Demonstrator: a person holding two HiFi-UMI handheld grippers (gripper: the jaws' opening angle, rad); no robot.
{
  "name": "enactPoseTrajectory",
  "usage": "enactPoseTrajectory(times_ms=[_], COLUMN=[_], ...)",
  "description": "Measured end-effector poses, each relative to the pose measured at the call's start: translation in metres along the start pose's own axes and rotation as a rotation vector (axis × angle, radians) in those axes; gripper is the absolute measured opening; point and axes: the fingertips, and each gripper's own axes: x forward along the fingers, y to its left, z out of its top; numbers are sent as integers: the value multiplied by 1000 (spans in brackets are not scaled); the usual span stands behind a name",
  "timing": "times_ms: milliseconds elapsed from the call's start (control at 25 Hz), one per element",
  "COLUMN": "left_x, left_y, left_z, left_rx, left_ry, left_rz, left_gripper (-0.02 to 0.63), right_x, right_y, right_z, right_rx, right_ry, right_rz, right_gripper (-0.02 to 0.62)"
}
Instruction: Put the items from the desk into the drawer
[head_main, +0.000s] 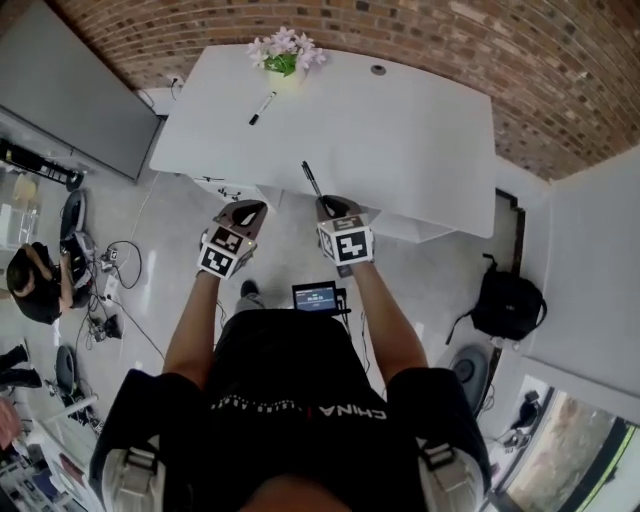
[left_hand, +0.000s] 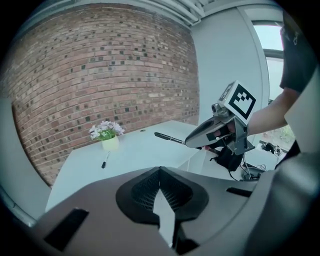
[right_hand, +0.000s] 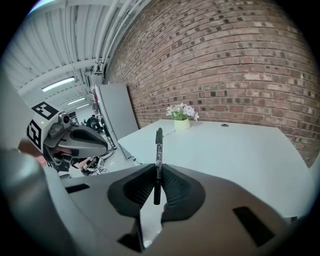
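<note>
1. A black pen (right_hand: 158, 150) is clamped between the jaws of the right tool (right_hand: 157, 186), with its capped end standing up past them. It is held over the near edge of the white table (head_main: 400, 130).
2. The left tool (left_hand: 161, 187) is seen with its jaws pressed together and nothing between them, held beside the right one, just off the table's near edge.
3. A second marker (head_main: 262, 107) is seen lying on the table, near the flower pot (head_main: 283, 62) at the far edge.

White desk (head_main: 400, 140) bears a marker (head_main: 262, 107) and potted flowers (head_main: 284, 55).
</note>
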Motion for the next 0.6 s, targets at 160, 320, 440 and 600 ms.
enactPoseTrajectory(times_ms=[160, 320, 440, 600], left_x=[-10, -19, -27, -41], left_y=[20, 37, 59, 97], left_z=[-5, -12, -25, -44], left_rx=[4, 40, 36, 33], left_ry=[1, 10, 5, -8], left_rz=[31, 33, 23, 1], left_gripper=[12, 11, 12, 12], right_x=[14, 30, 46, 71], right_y=[17, 35, 54, 88], right_z=[8, 15, 18, 25], right_rx=[-6, -17, -19, -22], right_ry=[-10, -6, 0, 6], right_rz=[29, 38, 35, 18], right_gripper=[46, 46, 46, 46])
